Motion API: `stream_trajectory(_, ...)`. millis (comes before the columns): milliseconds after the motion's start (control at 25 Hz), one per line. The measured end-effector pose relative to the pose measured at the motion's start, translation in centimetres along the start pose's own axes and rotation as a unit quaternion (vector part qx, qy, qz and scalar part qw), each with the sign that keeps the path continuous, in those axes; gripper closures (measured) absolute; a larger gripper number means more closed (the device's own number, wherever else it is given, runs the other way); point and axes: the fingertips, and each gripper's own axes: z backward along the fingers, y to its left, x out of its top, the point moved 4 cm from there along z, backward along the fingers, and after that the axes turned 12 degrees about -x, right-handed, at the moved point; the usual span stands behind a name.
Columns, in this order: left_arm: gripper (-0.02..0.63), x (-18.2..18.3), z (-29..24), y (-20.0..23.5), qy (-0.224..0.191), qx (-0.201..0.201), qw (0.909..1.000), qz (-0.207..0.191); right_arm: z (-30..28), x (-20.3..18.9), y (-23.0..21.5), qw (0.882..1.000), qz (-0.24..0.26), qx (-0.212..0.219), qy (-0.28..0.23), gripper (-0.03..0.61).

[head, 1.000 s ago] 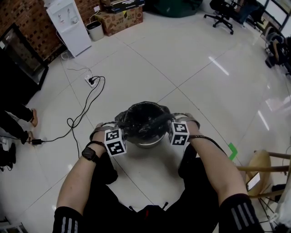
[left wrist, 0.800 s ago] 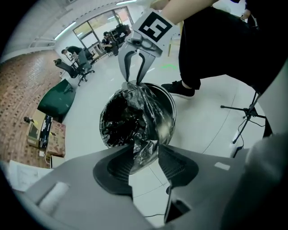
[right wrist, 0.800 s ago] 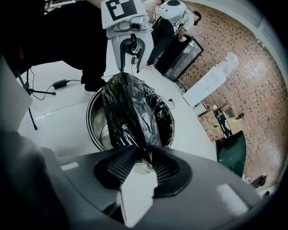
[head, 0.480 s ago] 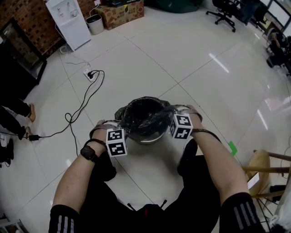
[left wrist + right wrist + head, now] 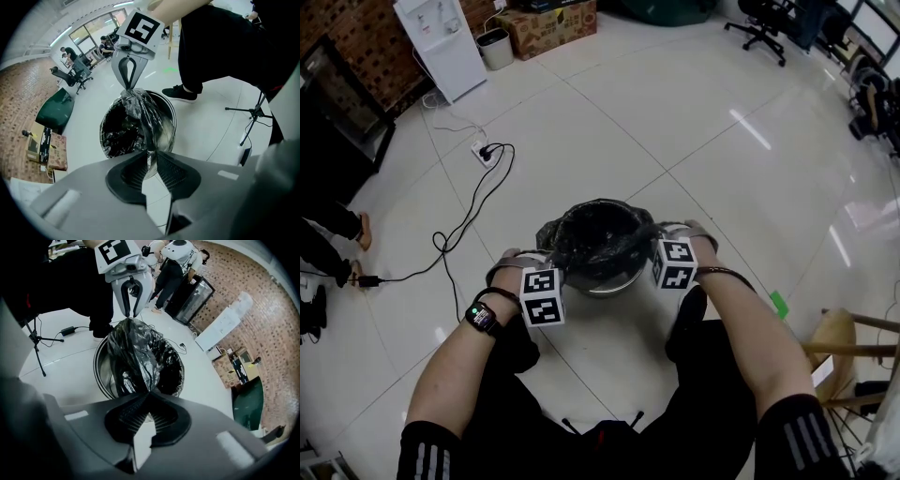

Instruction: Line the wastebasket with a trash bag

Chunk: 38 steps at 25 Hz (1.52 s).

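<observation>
A black cable (image 5: pixel 455 248) trails over the white tiled floor (image 5: pixel 694 141) at the left. The left gripper (image 5: pixel 559 270), whose jaws have just been closing, pinches a fold of the black trash bag (image 5: pixel 598 239) at the near-left rim of the round metal wastebasket (image 5: pixel 614 287). The wastebasket stands on the floor between the two grippers, and the bag lies bunched inside it and over its rim. The right gripper (image 5: pixel 654 244) has likewise just been closing. Its jaws are clamped on the bag's edge at the right rim, and the film runs stretched from one gripper to the other.

Bright, even overhead light; glare streaks on the glossy floor (image 5: pixel 752 134); fisheye bending at edges; gripper views vignetted black, close fingers (image 5: pixel 126 174) soft.
</observation>
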Motion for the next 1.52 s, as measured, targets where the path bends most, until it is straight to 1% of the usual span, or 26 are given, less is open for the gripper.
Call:
stream_trajectory(120,0.568,-0.2,-0.1,-0.8,0.005,-0.005,0.9999,-0.011,0.8,-0.4,0.9,1.000,0.006,0.014,-0.002,0.572)
stream_trajectory(280,0.601,-0.2,-0.7,-2.0,0.011,-0.015,0.9996,-0.023,2.2,-1.2,2.2,0.999,-0.002,0.035,-0.008,0.572)
stream_trajectory(360,0.601,-0.1,-1.0,-2.3,0.010,-0.012,0.9996,-0.025,2.8,-1.6,3.2,0.999,-0.005,0.049,-0.011,0.572)
stream_trajectory(440,0.584,-0.2,-0.8,-2.2,0.005,-0.003,0.9999,-0.016,3.2,-1.7,3.8,0.998,-0.010,0.060,-0.014,0.572)
stream_trajectory(480,0.565,-0.2,-0.7,-2.1,0.003,0.000,1.0000,-0.008,3.4,-1.6,3.9,0.998,-0.013,0.065,-0.017,0.572)
stream_trajectory(560,0.501,-0.3,-0.8,-2.1,0.005,0.004,1.0000,0.005,3.8,-1.5,4.2,0.997,-0.019,0.077,-0.022,0.572)
stream_trajectory(600,0.491,-0.2,-1.0,-2.2,0.011,0.006,0.9999,0.007,3.9,-1.5,4.4,0.996,-0.021,0.084,-0.023,0.572)
stream_trajectory(680,0.488,0.0,-1.9,-2.3,0.022,0.018,0.9996,0.006,3.8,-1.6,5.2,0.995,-0.015,0.096,-0.022,0.572)
stream_trajectory(800,0.488,0.4,-3.6,-2.2,0.033,0.047,0.9983,-0.004,3.1,-1.6,6.4,0.994,-0.001,0.112,-0.015,0.572)
stream_trajectory(840,0.498,0.5,-4.0,-2.1,0.037,0.057,0.9977,-0.010,2.9,-1.6,6.7,0.993,0.001,0.116,-0.013,0.572)
stream_trajectory(880,0.522,0.6,-4.3,-2.2,0.042,0.063,0.9970,-0.017,2.8,-1.6,6.9,0.993,0.001,0.119,-0.012,0.572)
stream_trajectory(960,0.564,0.6,-4.6,-2.5,0.046,0.066,0.9963,-0.031,2.6,-1.7,7.1,0.992,-0.003,0.124,-0.011,0.572)
stream_trajectory(1000,0.604,0.6,-4.7,-2.7,0.043,0.064,0.9965,-0.032,2.6,-1.8,7.2,0.992,-0.005,0.126,-0.011,0.572)
stream_trajectory(1040,0.614,0.6,-4.7,-2.9,0.040,0.059,0.9970,-0.031,2.5,-1.8,7.3,0.992,-0.008,0.129,-0.011,0.572)
stream_trajectory(1160,0.614,0.3,-5.0,-3.5,0.035,0.036,0.9984,-0.027,2.4,-1.7,7.6,0.990,-0.015,0.139,-0.015,0.572)
stream_trajectory(1320,0.614,0.0,-6.2,-5.0,0.046,-0.001,0.9981,-0.040,2.2,-1.5,8.3,0.988,-0.011,0.150,-0.015,0.572)
stream_trajectory(1520,0.614,-0.3,-7.9,-5.8,0.053,-0.026,0.9974,-0.042,1.2,-1.9,9.4,0.987,-0.017,0.161,-0.003,0.572)
